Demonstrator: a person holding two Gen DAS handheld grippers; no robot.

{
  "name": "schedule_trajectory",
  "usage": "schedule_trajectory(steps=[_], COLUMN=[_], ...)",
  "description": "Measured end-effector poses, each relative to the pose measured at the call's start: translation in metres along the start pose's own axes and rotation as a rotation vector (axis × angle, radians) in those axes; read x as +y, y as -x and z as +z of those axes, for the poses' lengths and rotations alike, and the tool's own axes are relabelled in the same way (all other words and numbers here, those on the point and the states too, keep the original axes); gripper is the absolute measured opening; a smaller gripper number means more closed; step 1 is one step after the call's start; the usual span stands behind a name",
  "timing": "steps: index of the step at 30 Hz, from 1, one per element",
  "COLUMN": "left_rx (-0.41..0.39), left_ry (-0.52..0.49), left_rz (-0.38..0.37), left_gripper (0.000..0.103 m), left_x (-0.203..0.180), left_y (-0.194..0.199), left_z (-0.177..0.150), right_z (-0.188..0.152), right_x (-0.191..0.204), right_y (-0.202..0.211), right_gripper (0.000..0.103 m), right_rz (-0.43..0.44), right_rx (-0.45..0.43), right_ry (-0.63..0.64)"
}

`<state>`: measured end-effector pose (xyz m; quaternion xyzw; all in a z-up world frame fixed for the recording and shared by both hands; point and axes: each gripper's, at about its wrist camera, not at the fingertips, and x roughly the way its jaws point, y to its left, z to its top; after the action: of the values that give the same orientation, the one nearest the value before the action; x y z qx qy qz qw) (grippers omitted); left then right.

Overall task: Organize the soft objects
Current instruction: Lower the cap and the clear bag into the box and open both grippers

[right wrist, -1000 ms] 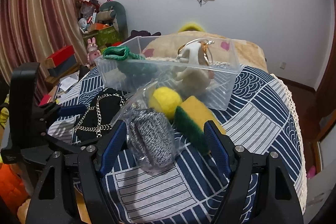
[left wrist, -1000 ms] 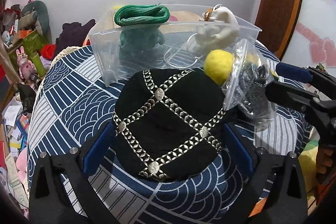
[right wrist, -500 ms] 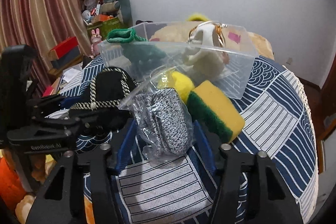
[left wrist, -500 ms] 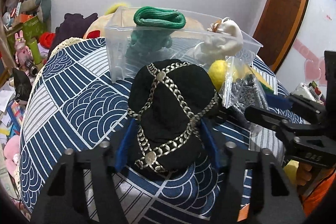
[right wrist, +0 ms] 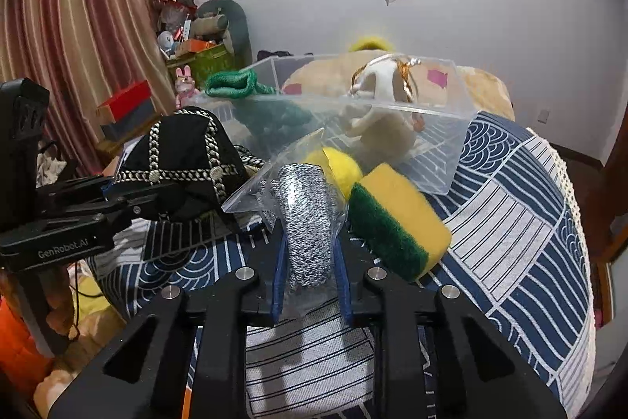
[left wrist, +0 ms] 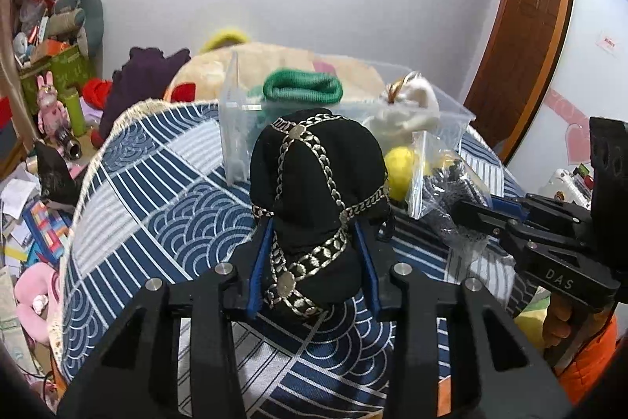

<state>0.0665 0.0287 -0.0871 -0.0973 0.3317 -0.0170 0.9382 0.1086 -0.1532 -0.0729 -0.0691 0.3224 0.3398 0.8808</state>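
My left gripper (left wrist: 314, 262) is shut on a black cap with silver chain trim (left wrist: 318, 183) and holds it raised above the table. My right gripper (right wrist: 308, 266) is shut on a clear bag holding a silver-grey knit item (right wrist: 306, 218), also lifted. The cap (right wrist: 184, 160) and left gripper (right wrist: 90, 207) show at the left in the right wrist view; the bag (left wrist: 451, 187) and right gripper (left wrist: 490, 218) at the right in the left wrist view. A clear plastic bin (right wrist: 439, 120) behind holds a green knit item (right wrist: 231, 85) and a white plush toy (right wrist: 376, 105).
A yellow ball (right wrist: 337, 167) and a yellow-green sponge (right wrist: 396, 218) lie on the blue patterned tablecloth (right wrist: 510, 222) in front of the bin. Plush toys and boxes (left wrist: 51, 65) crowd the floor to the left. A wooden door (left wrist: 522, 38) stands at the right.
Both grippers have closed, the left on the cap and the right on the bag, and both have lifted their loads off the table.
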Motion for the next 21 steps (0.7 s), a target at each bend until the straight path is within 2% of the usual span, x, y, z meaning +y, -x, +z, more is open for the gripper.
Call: schedule_trajectory(steps=[12,21], left_rx=[-0.113,-0.206], left_ry=[-0.028,-0.07], left_rz=[0.004,0.043], left_gripper=[0.039,0.039], left_x=[-0.006,-0.014], left_y=[0.039,0.054], left_z=[0.022,0.048], right_z=[0.015,0.04], right_x=[-0.002,-0.006], right_y=[0.037,0.048], right_gripper=[0.019,0.019], right_rz=[-0.018,-0.073], right_rx=[-0.116,-0.193], right_ry=[0.012,0.012])
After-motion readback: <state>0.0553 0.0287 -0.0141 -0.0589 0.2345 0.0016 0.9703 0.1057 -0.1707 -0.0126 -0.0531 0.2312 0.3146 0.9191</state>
